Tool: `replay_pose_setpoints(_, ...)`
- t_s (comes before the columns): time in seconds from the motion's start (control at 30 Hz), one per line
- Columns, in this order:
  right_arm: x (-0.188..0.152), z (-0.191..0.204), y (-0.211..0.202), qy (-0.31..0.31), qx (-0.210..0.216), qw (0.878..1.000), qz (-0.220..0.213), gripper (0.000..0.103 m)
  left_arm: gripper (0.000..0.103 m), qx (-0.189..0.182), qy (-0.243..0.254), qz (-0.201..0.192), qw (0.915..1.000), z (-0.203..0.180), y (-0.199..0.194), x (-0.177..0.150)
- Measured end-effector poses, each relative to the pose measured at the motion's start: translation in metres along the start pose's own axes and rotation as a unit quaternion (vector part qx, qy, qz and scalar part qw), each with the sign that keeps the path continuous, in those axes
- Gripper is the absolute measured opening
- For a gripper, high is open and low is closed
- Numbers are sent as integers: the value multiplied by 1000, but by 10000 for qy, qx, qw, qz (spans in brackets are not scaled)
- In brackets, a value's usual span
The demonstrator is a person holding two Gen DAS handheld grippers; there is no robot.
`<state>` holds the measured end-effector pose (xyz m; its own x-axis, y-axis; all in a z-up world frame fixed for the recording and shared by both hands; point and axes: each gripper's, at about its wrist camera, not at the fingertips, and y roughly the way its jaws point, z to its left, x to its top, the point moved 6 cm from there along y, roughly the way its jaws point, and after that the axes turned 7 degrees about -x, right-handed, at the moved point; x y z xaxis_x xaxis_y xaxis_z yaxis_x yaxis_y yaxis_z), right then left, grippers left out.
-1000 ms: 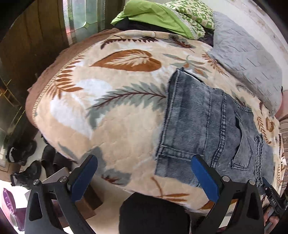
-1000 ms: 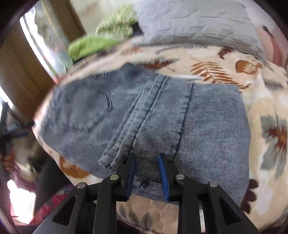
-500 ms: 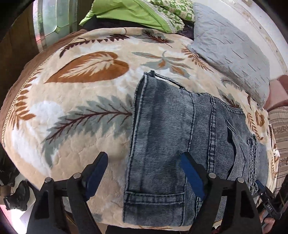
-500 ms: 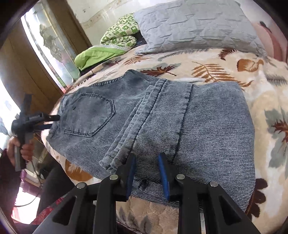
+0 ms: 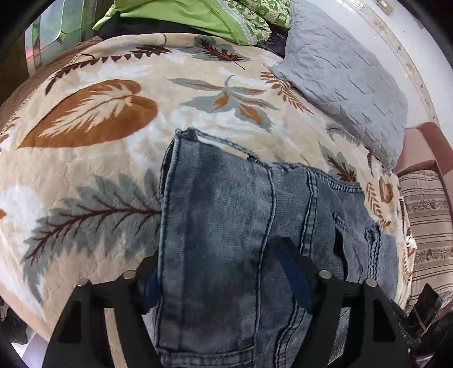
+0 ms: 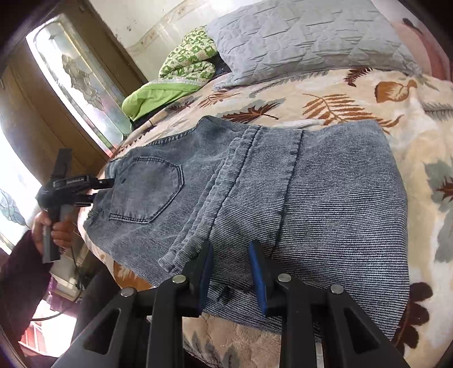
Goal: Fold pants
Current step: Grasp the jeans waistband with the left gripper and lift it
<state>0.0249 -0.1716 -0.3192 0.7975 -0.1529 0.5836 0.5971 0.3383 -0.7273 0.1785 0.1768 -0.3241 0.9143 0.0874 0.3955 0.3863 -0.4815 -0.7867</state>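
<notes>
Here, the left claw (image 5: 219, 260) has its jaws wide, and they are closing. The waistband end of the pants (image 5: 220, 203) lies between them: one blue pad sits on top of the denim and the other is half hidden at the cloth's edge. I do not see the pads pressing yet. In my judgement it comes in at this end so that it can lift the waistband and carry it over for the next fold.

The right claw (image 6: 230, 246) has only a narrow gap between its jaws and stands at the near edge of the folded pant legs. Denim shows between the pads, but I cannot tell if they pinch it or only hang above it. It probably holds this side in place, so the layers do not slide when the other end is moved.

The pants lie flat on the bed's blanket (image 5: 99, 169), along the near edge of the bed. They are already folded, with the leg part laid across. The waistband points to the side edge, where a hand (image 6: 53, 229) holds the left claw's handle.

The grey pillow (image 5: 339, 79) and the green quilt (image 5: 175, 11) are well apart, at the far edge.

There is no real container here. Only the back pocket (image 6: 147, 192) could hold something, and it lies flat, so it seems to hold nothing.
</notes>
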Motion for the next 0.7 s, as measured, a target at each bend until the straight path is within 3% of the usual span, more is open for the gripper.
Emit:
replay_pose_setpoints(0.13, 0, 0, 0, 1, 27, 10000, -27, 30, 73, 62, -10, 42, 10000, -3, 5, 7)
replay_pose_setpoints(0.2, 0, 1, 0, -49, -5, 10000, -46, 30, 39, 33, 84, 104, 9999, -8, 5, 5)
replay_pose_setpoints(0.37, 0, 2, -1, -111, -42, 9999, -26, 30, 17, -204, -142, -62, 9997, -5, -4, 6)
replay_pose_setpoints(0.53, 8, 15, -4, -366, -281, 9989, 88, 31, 14, -173, 93, -302, 9993, -23, -21, 4)
replay_pose_setpoints(0.7, 32, 59, 4, -600, 164, 9981, 41, 31, 14, -388, 113, -511, 9979, -40, -41, 5)
